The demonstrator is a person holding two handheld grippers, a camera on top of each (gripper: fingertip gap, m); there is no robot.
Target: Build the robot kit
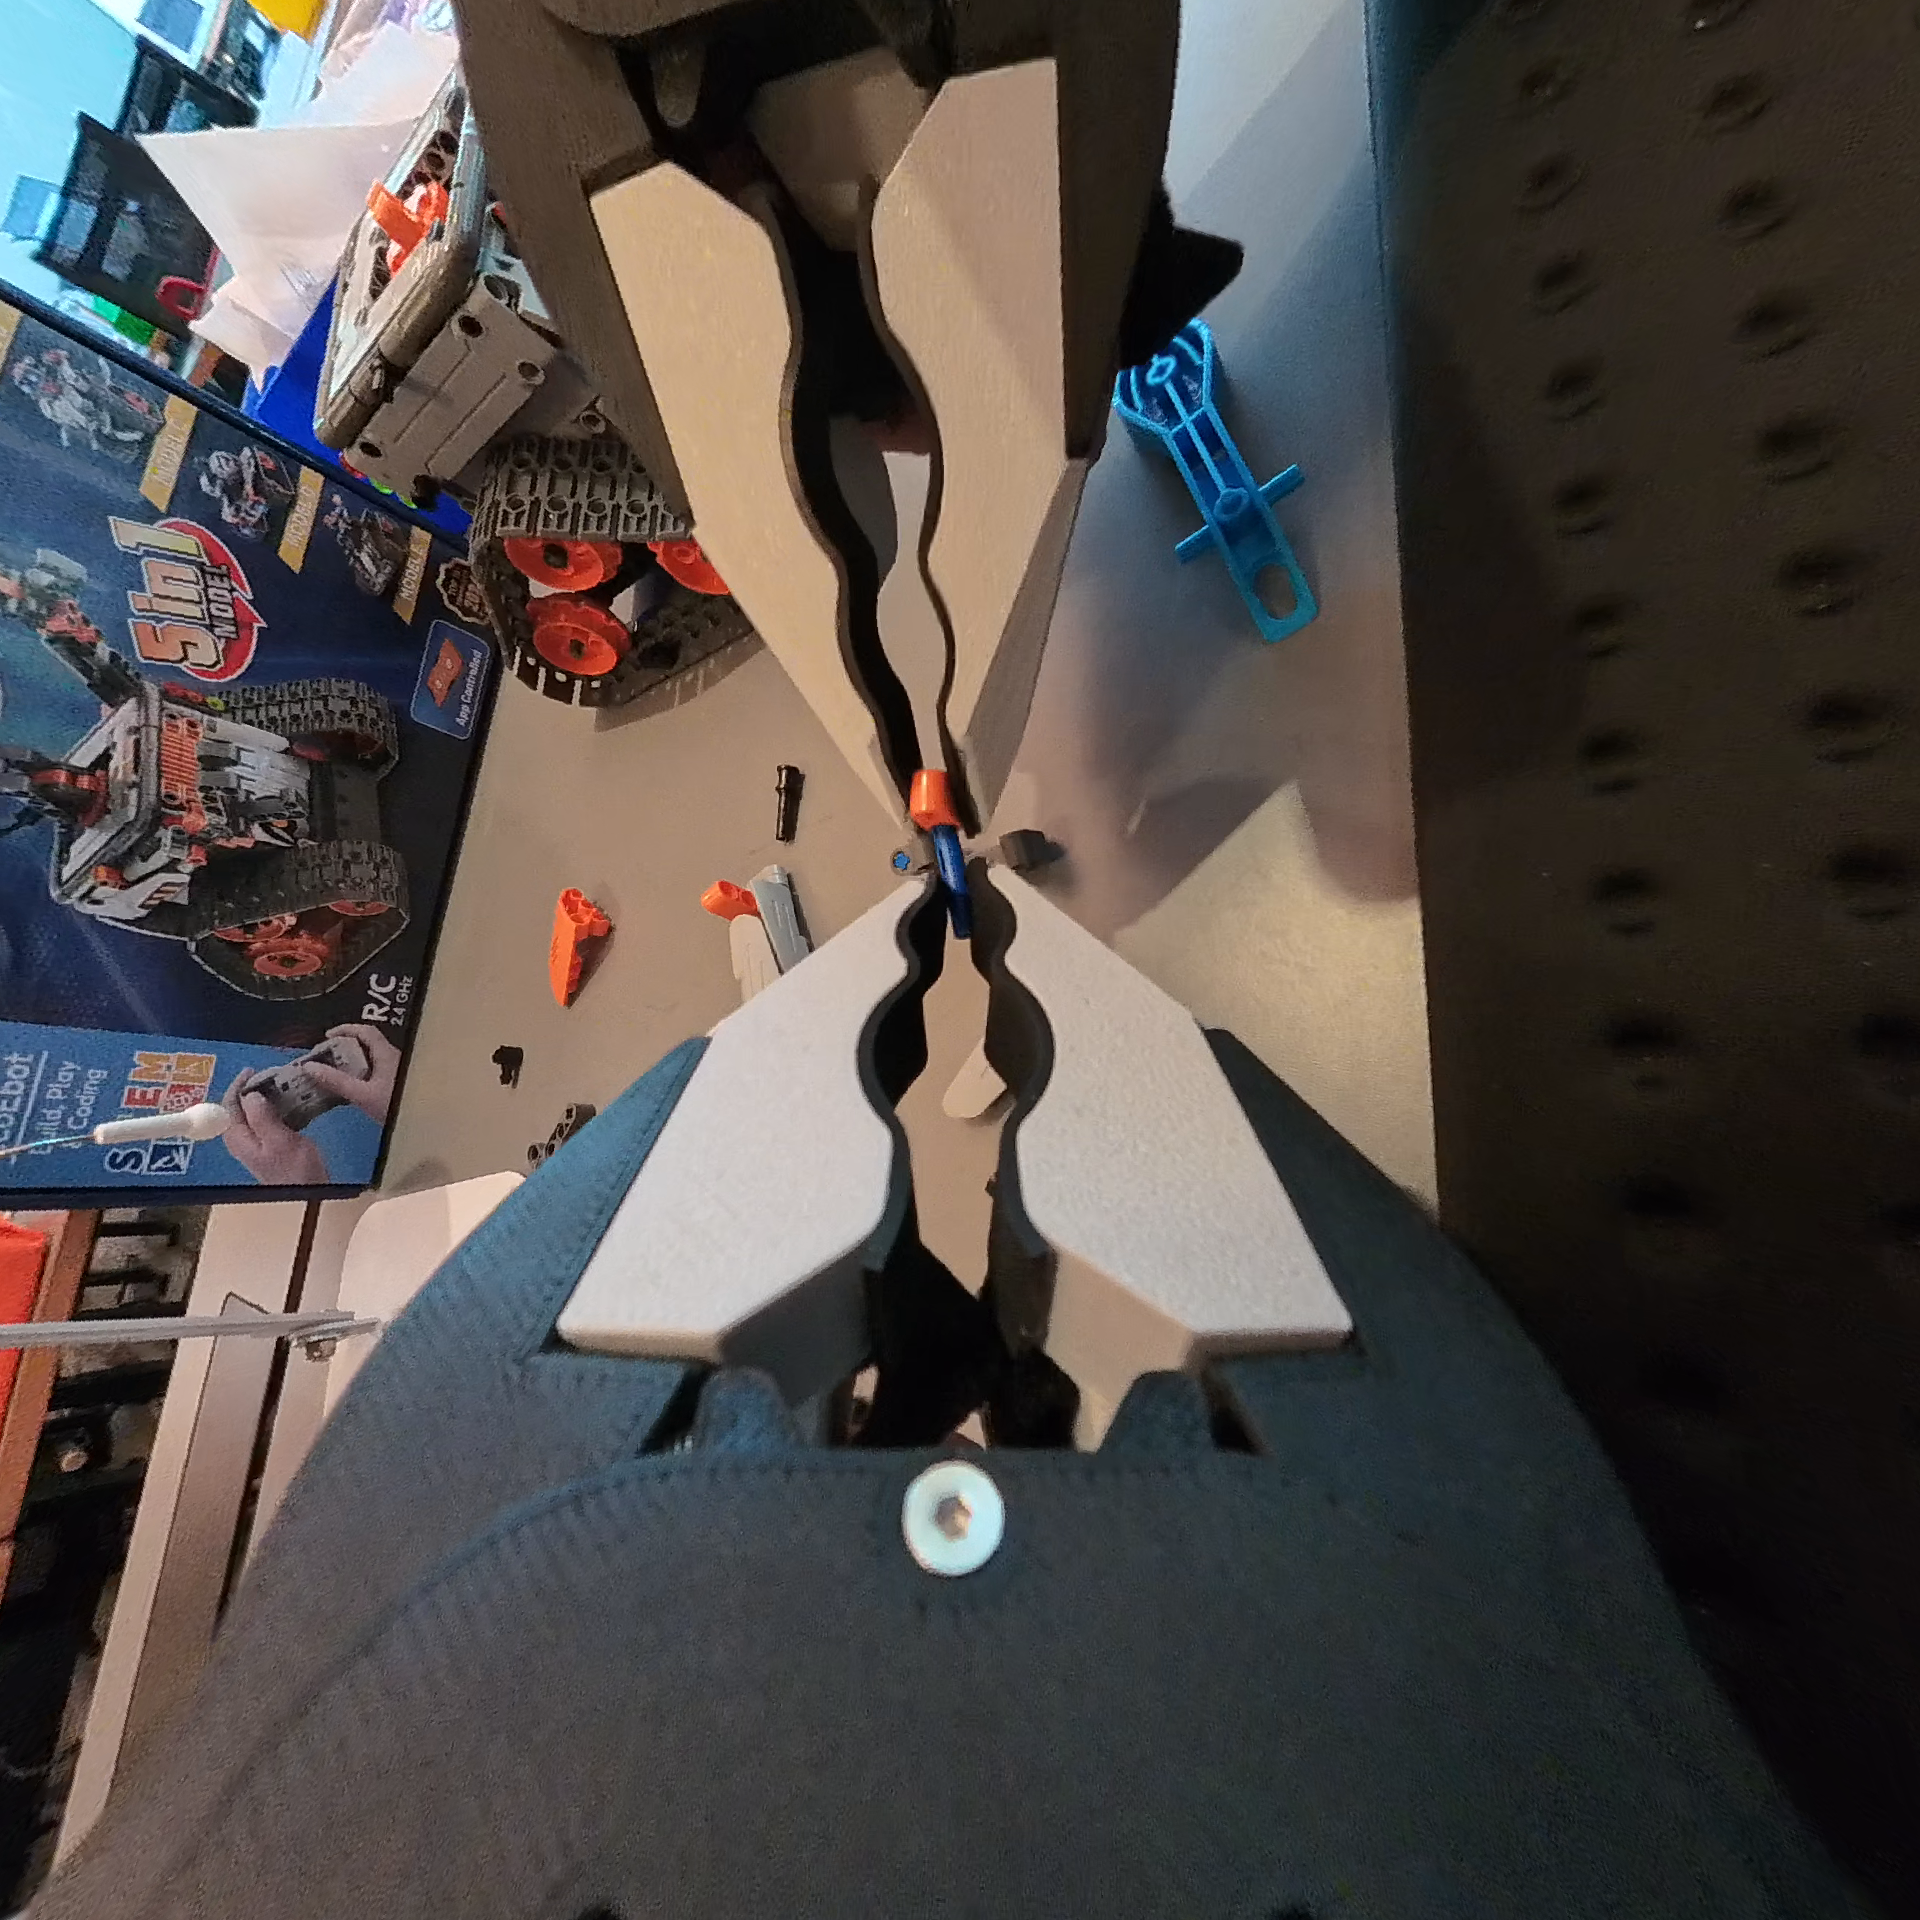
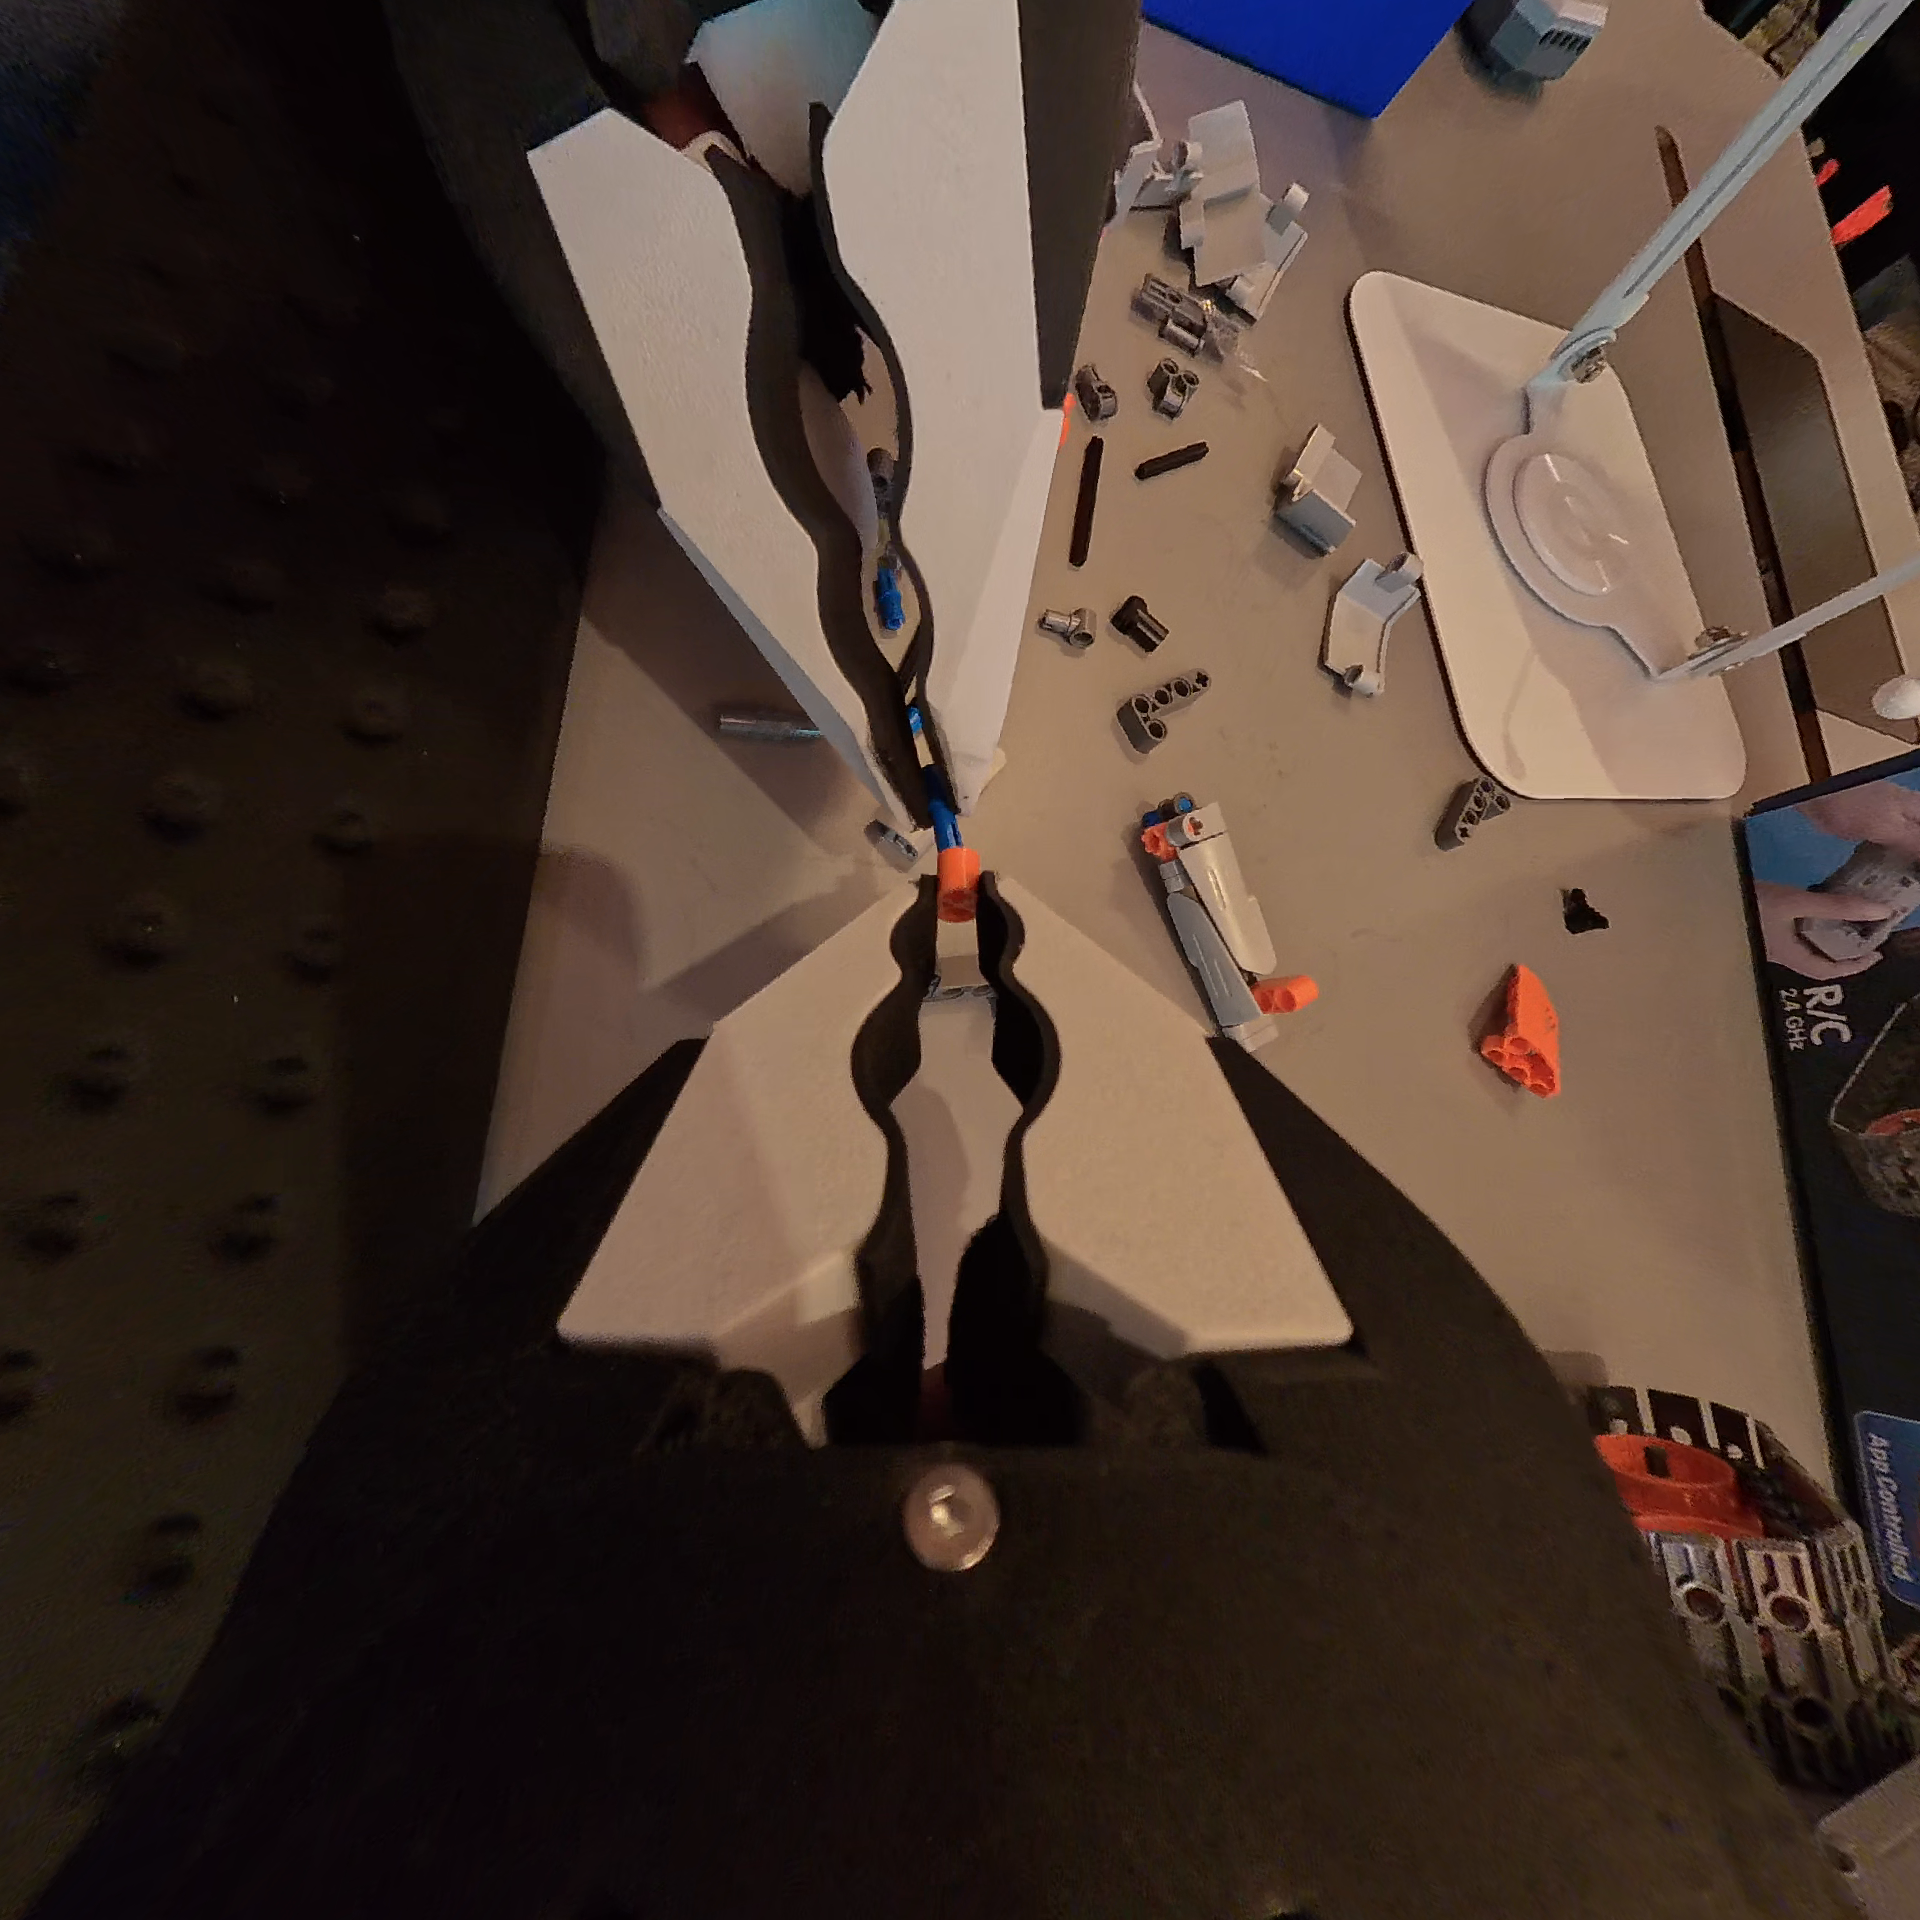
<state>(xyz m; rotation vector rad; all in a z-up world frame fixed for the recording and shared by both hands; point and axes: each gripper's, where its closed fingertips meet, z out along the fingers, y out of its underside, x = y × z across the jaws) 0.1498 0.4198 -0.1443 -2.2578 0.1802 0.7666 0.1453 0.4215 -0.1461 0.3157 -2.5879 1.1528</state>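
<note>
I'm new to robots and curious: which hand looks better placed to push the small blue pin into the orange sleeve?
Probably left: the left gripper pinches the blue plastic pin aimed straight at the orange plastic sleeve, which the right gripper holds.

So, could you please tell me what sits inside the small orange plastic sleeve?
A blue plastic pin enters the small orange plastic sleeve; its inserted end is hidden. The left gripper holds the pin.

L tongs (image 1: pixel 954 899) & R tongs (image 2: pixel 956 899) both clamped, tip-to-tip.
</note>
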